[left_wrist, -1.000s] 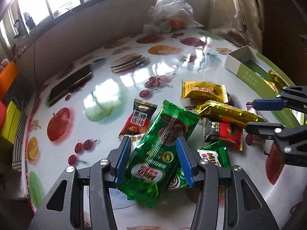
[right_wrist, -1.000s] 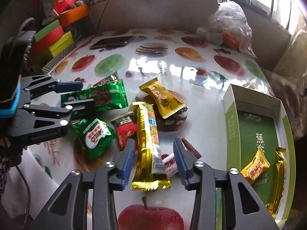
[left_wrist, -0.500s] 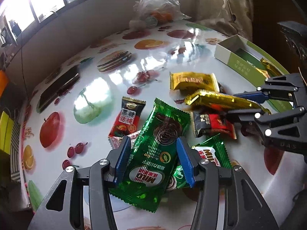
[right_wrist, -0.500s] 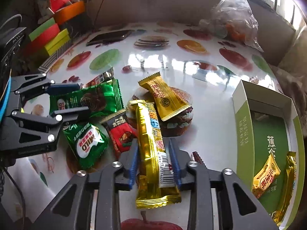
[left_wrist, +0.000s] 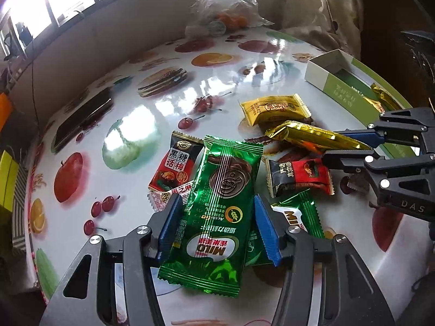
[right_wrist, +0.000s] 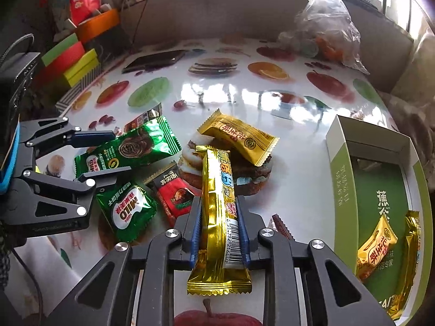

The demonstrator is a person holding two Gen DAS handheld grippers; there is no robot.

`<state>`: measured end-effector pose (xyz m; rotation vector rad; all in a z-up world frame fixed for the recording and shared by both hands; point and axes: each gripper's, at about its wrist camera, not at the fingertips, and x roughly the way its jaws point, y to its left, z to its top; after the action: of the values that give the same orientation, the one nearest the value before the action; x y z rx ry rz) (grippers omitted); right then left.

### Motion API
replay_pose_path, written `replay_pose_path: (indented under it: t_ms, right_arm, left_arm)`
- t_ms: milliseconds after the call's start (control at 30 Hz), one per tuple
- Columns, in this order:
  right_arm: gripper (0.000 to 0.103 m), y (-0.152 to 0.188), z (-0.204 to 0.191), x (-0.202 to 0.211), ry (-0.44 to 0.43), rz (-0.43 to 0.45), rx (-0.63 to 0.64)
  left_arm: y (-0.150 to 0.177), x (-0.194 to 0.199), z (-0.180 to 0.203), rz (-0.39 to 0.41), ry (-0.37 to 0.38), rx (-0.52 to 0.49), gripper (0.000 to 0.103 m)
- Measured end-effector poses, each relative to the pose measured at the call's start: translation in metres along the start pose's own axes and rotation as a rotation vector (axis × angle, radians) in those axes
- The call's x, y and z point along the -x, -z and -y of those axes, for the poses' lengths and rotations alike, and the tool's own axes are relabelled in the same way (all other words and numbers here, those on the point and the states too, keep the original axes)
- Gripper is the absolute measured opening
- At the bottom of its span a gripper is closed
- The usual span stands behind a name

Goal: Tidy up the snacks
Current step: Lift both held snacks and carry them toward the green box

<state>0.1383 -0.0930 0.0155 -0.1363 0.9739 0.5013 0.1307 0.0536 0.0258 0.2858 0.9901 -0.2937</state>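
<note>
A long gold snack bar (right_wrist: 216, 179) lies over the snack pile, and my right gripper (right_wrist: 219, 203) is shut on its lower half. The left wrist view shows that gripper (left_wrist: 333, 145) clamped on the gold bar (left_wrist: 307, 135) from the right. My left gripper (left_wrist: 217, 209) straddles a long green Milo pack (left_wrist: 225, 174). Its jaws are opening, and the pads stand beside the pack's edges without pressing. From the right wrist view, the left gripper (right_wrist: 119, 152) brackets the same green pack (right_wrist: 130, 149). The green box (right_wrist: 342, 179) at right holds two gold snacks.
A small Milo pack (right_wrist: 127, 209), a red-black pack (right_wrist: 174, 193) and a gold pillow pack (right_wrist: 239, 138) lie in the pile. A black-red plum pack (left_wrist: 174, 163) lies left of it. Farther back are a phone (right_wrist: 155, 59), a plastic bag (right_wrist: 326, 27) and coloured boxes (right_wrist: 73, 59).
My right gripper's jaws closed from wide apart onto the gold bar. The left gripper's jaws spread slightly around the green Milo pack. Neither hand shifted much.
</note>
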Motion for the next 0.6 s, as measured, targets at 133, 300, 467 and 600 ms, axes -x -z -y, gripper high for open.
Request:
replay_pose_path:
  t_ms: [133, 300, 467, 600]
  right_arm:
    - [0.022, 0.001, -0.002, 0.002, -0.004, 0.008, 0.004]
    - [0.022, 0.002, -0.002, 0.005, -0.004, 0.016, -0.003]
    - [0.022, 0.003, -0.002, 0.006, -0.007, 0.023, -0.016]
    - [0.022, 0.004, -0.002, 0.011, -0.006, 0.036, -0.019]
  left_arm:
    - [0.001, 0.002, -0.002, 0.008, 0.006, 0.018, 0.048]
    - [0.003, 0.005, -0.005, 0.016, -0.007, 0.035, 0.045]
    - [0.003, 0.010, -0.007, 0.033, 0.000, 0.059, 0.043]
    - [0.004, 0.015, -0.005, 0.046, -0.005, 0.059, 0.043]
